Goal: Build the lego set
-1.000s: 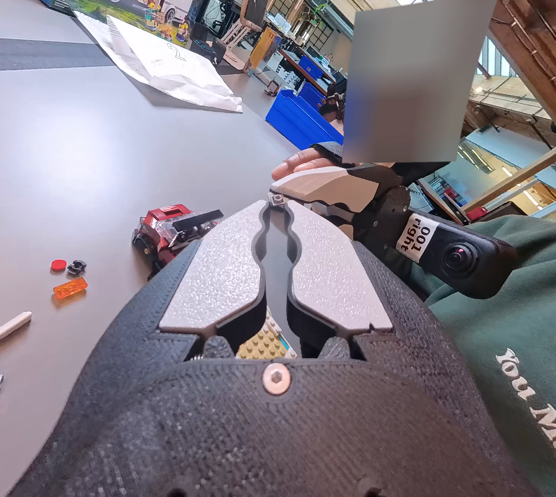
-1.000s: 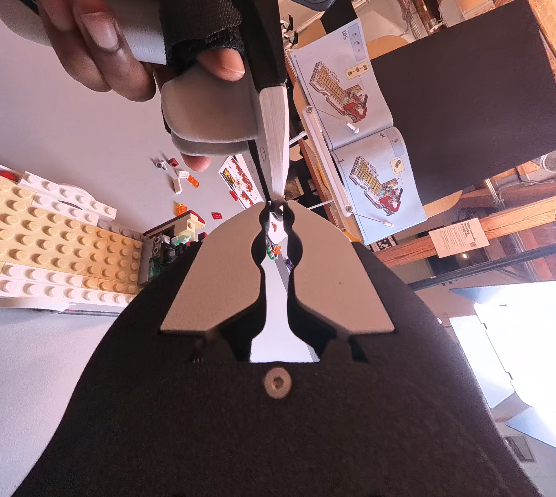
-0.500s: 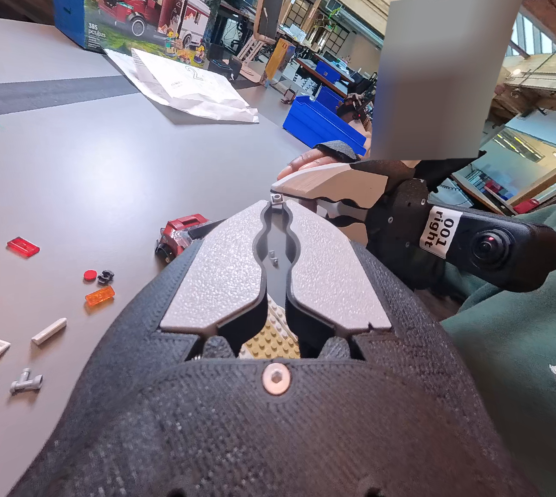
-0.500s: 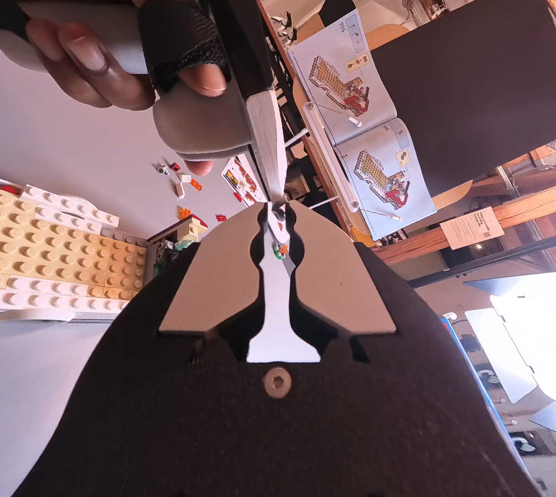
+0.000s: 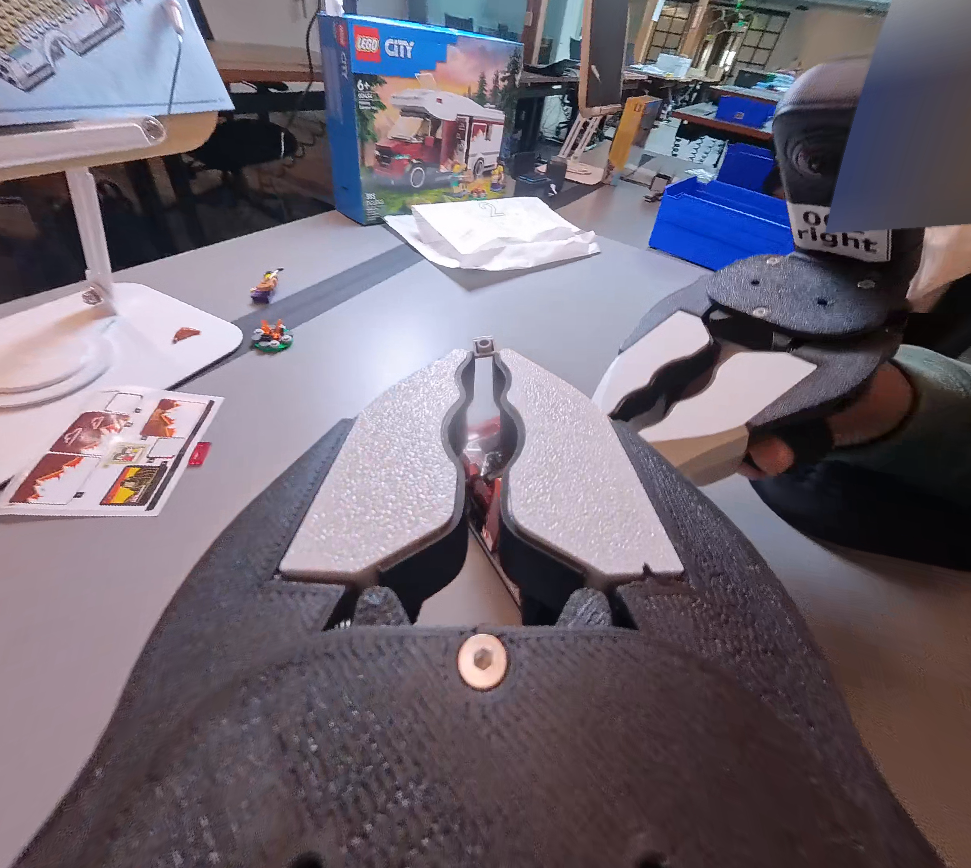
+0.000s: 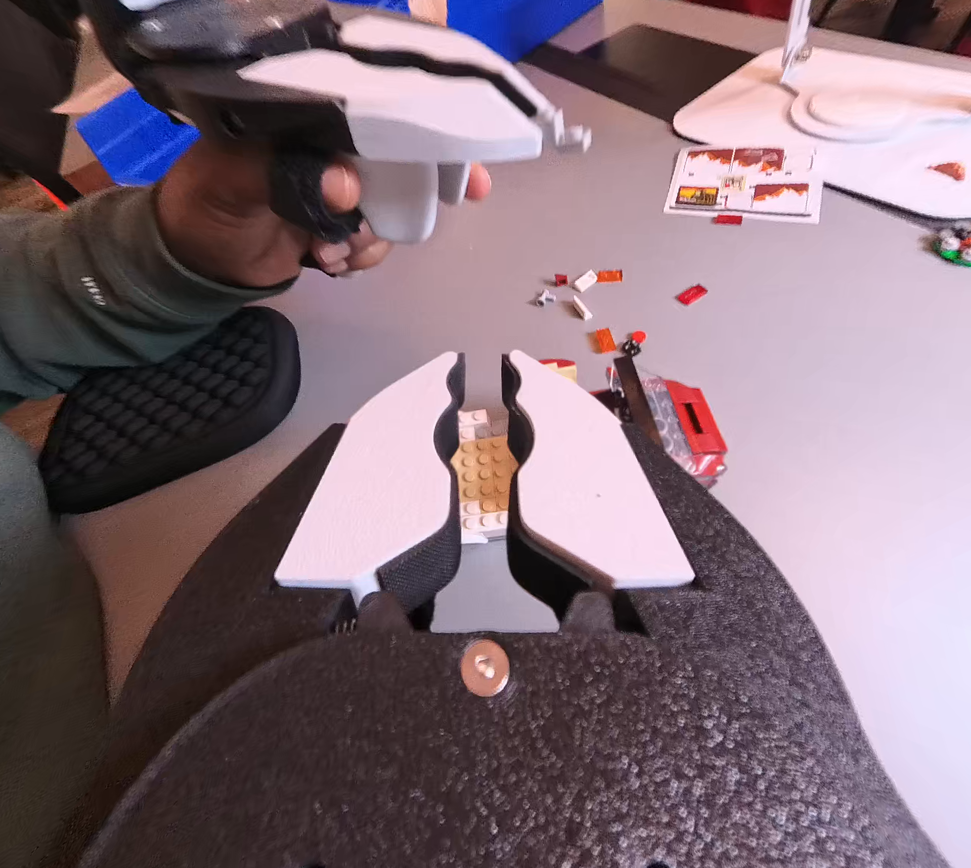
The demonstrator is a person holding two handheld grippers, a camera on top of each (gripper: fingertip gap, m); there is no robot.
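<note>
Placement comes next, I judge: left gripper point(image 5: 484, 353) pinches a small grey piece point(image 5: 484, 346) at its tips, while right gripper point(image 6: 482, 359), narrowly parted and empty, hovers over the tan-studded model point(image 6: 486, 472) below.

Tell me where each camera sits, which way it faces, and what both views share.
Left wrist view: on the left gripper, facing across the table toward the box; jaws shut on a grey piece.
Right wrist view: on the right gripper, tilted down at the tan plate; jaws open, sleeve visible.
Shared: sticker sheet, stand base, each other's gripper.
</note>
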